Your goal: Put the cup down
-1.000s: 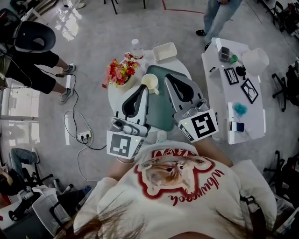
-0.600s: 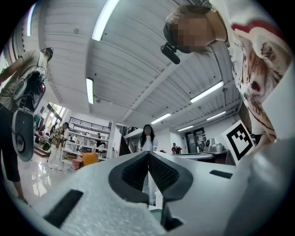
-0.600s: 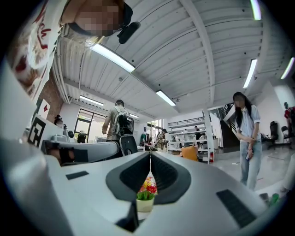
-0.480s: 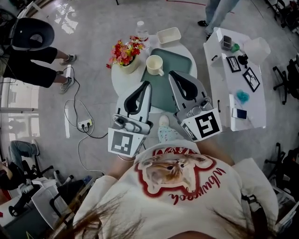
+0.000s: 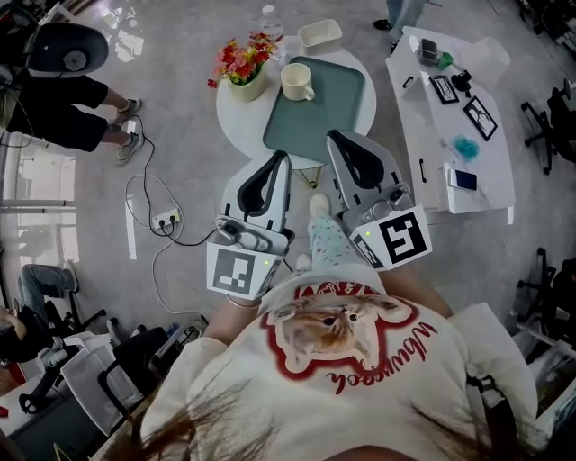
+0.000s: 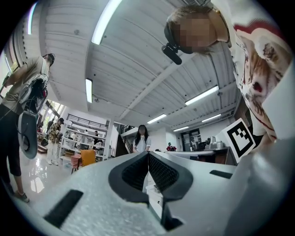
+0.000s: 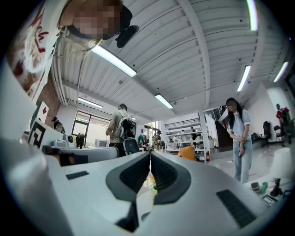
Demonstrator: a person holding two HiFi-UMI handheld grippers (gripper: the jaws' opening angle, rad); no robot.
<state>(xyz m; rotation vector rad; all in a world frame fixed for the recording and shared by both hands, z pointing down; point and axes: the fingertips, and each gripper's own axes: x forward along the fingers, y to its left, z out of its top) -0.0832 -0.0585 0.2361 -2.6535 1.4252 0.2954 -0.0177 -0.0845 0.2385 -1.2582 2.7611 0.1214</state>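
A cream cup [image 5: 296, 81] stands upright at the far left corner of a green tray [image 5: 319, 117] on the round white table [image 5: 232, 110]. Both grippers are held close to my body, short of the table and apart from the cup. My left gripper [image 5: 282, 159] is shut and holds nothing; in the left gripper view its jaws [image 6: 148, 155] meet, tilted up toward the ceiling. My right gripper [image 5: 334, 136] is likewise shut and empty, its tip just at the tray's near edge in the head view. In the right gripper view its jaws [image 7: 150, 155] are pressed together.
A pot of red and yellow flowers [image 5: 239, 63], a water bottle [image 5: 268, 16] and a white box [image 5: 320, 34] share the round table. A white side table [image 5: 454, 117] with small items stands at right. A power strip [image 5: 164, 217] with cables lies on the floor; a person [image 5: 63, 72] stands at left.
Both shut grippers have drawn back from the table toward my body. The cup stays on the tray, now farther off and higher in the head view.
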